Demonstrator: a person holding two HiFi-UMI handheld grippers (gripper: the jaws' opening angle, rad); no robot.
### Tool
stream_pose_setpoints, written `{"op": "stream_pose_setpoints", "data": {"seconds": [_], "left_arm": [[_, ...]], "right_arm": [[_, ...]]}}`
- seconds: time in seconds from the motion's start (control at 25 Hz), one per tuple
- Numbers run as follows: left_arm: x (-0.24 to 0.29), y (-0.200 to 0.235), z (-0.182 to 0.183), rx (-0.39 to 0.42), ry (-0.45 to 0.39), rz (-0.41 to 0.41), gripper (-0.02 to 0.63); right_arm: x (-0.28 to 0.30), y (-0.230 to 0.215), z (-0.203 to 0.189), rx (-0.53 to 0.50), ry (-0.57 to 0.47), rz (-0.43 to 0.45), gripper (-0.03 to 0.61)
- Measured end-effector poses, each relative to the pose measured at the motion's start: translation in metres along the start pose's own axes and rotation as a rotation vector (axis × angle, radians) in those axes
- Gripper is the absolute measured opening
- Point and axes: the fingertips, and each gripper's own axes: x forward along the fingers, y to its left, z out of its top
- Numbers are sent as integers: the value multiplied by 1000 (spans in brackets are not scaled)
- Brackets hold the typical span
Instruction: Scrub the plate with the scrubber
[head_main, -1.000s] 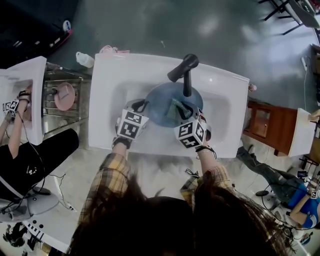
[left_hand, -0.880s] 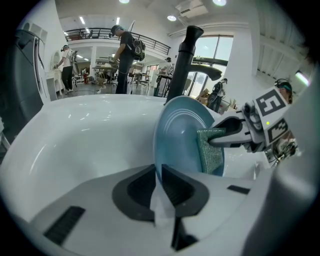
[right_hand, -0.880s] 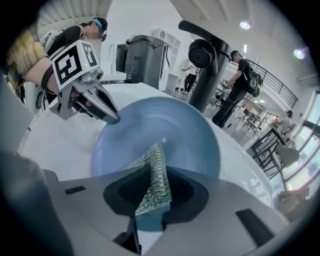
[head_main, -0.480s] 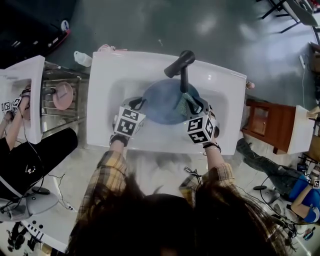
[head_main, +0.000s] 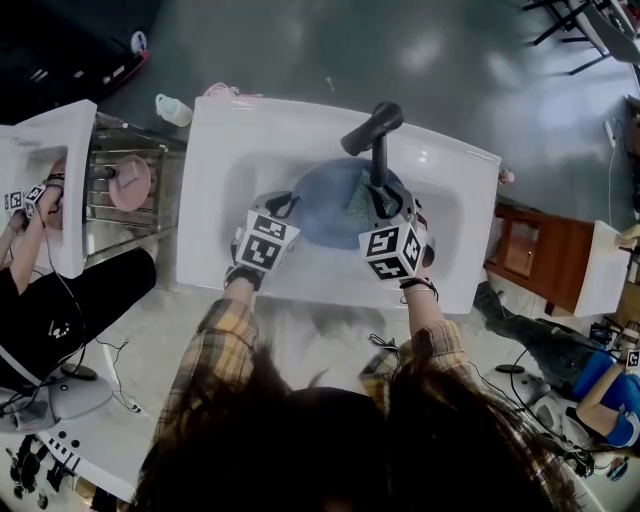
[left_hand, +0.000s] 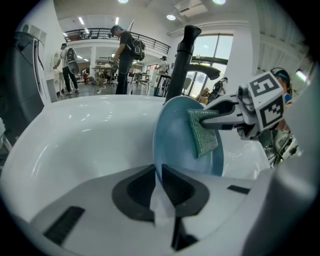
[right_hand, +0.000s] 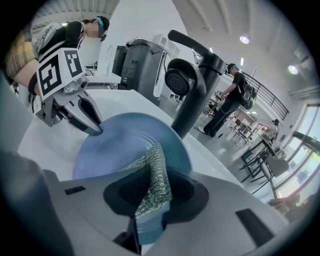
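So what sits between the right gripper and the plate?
The green scrubber, clamped in the right gripper against the plate; right gripper view shows it.

Bright, even indoor light; fisheye warp on all three views
Head view: soft glare patches on the grey floor (head_main: 420, 50), white sink (head_main: 230, 140) close to blown out, frame edges bent and a bit soft, hair (head_main: 330, 450) at the bottom dark and blurred. Gripper views: ceiling lamps (left_hand: 171, 16) and tall windows (left_hand: 225, 50) flare white, black vignette in the corners, heavy barrel distortion toward the rim; plate (left_hand: 172, 140) and scrubber (right_hand: 155, 175) sharp, nearest foreground soft
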Motion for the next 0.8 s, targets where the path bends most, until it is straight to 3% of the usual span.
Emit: {"op": "stream_pose_setpoints", "data": {"seconds": [0.44, 0.8], "left_arm": [[3, 2, -1, -19, 9, 12, 34], [6, 6, 7, -39, 25, 15, 32]], "right_arm": [[28, 52, 59, -41, -80, 96, 100], [36, 76, 62, -93, -70, 183, 100]]}}
